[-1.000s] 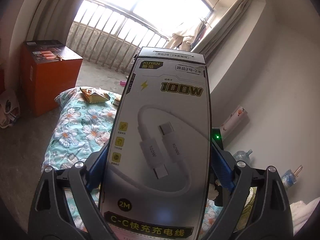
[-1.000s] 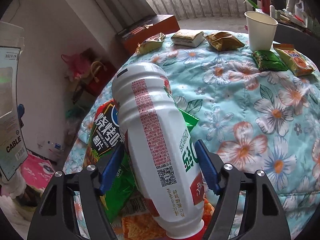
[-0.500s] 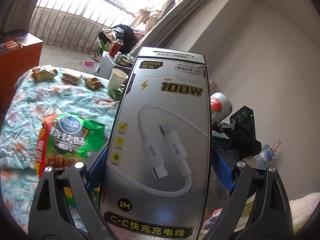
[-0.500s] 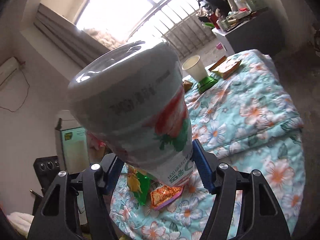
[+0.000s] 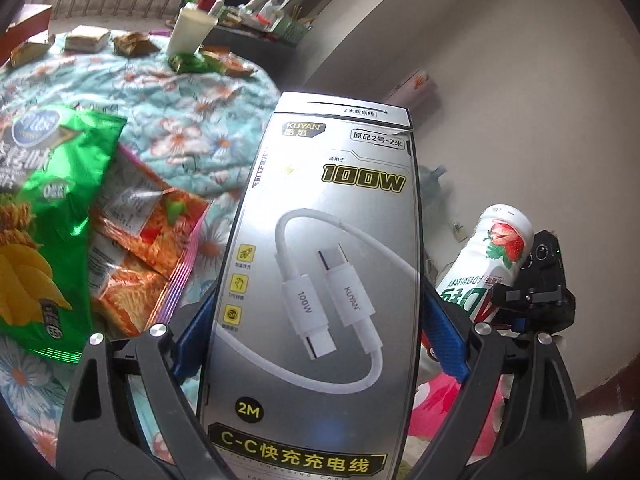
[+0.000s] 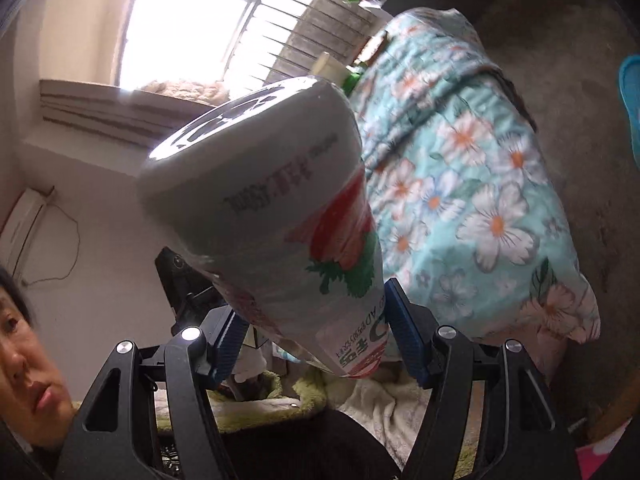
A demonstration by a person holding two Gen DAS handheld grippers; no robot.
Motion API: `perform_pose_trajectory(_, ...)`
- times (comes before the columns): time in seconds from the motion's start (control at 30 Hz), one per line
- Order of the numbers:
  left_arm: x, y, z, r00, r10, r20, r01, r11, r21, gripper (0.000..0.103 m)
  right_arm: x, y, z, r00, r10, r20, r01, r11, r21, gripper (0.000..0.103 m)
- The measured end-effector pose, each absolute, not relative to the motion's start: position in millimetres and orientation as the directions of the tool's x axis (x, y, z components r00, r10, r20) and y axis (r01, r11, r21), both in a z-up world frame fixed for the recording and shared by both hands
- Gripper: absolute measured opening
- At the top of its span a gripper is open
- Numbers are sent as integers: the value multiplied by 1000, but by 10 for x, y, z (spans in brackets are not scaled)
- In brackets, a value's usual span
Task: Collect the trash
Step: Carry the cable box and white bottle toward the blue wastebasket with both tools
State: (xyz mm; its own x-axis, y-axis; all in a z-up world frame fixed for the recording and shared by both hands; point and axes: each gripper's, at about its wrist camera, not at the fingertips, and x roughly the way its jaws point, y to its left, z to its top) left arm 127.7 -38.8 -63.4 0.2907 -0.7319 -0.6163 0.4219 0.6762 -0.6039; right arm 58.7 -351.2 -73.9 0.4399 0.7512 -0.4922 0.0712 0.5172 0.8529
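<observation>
The cable box (image 5: 328,264), a flat silver carton with a white charging cable printed on it, is pinched at its lower edges between the blue pads of the left gripper (image 5: 320,328) and stands upright in front of that camera. The strawberry drink bottle (image 6: 280,216) is clamped near its lower part between the pads of the right gripper (image 6: 316,340), with its base turned toward the window. In the left wrist view the same bottle is seen at the right, beyond the edge of the bed and in front of the plain wall.

Both pieces of trash are judged to be already picked up and in transport; the step in hand is the carrying away from the bed (image 5: 192,120). No bin or bag is shown clearly in either view, so the drop place cannot be told. For the next move a container has to be found and each gripper brought above it before the pads are released.

On the flowered quilt more trash is left: a green chip bag (image 5: 52,216), an orange wrapper (image 5: 144,264), a paper cup (image 5: 188,28) and small packets near it.

The left gripper is pointed forward and somewhat downward over the bed corner. The right gripper is rolled to one side, so that the room appears tilted in its view.
</observation>
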Motion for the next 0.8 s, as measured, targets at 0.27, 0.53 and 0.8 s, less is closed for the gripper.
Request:
perform_pose_trajectory(0.27,1617,-699,-1201,197,-626,-754,271,774,-572,87,1245,-3498,-1261,465,586,-663,204,658,725,64)
perform_pose_trajectory(0.53,1633,-731,-1261,134,-682,-719,230,727,-647,88,1339,-3405,-1266,504,532,-680,174,708,684,68)
perform_pose_trajectory(0.8,1703,-798,-1228,134,-687,-714,211,724,-657,90,1333,-3484,-1312,518,555,-651,158,685,711,68)
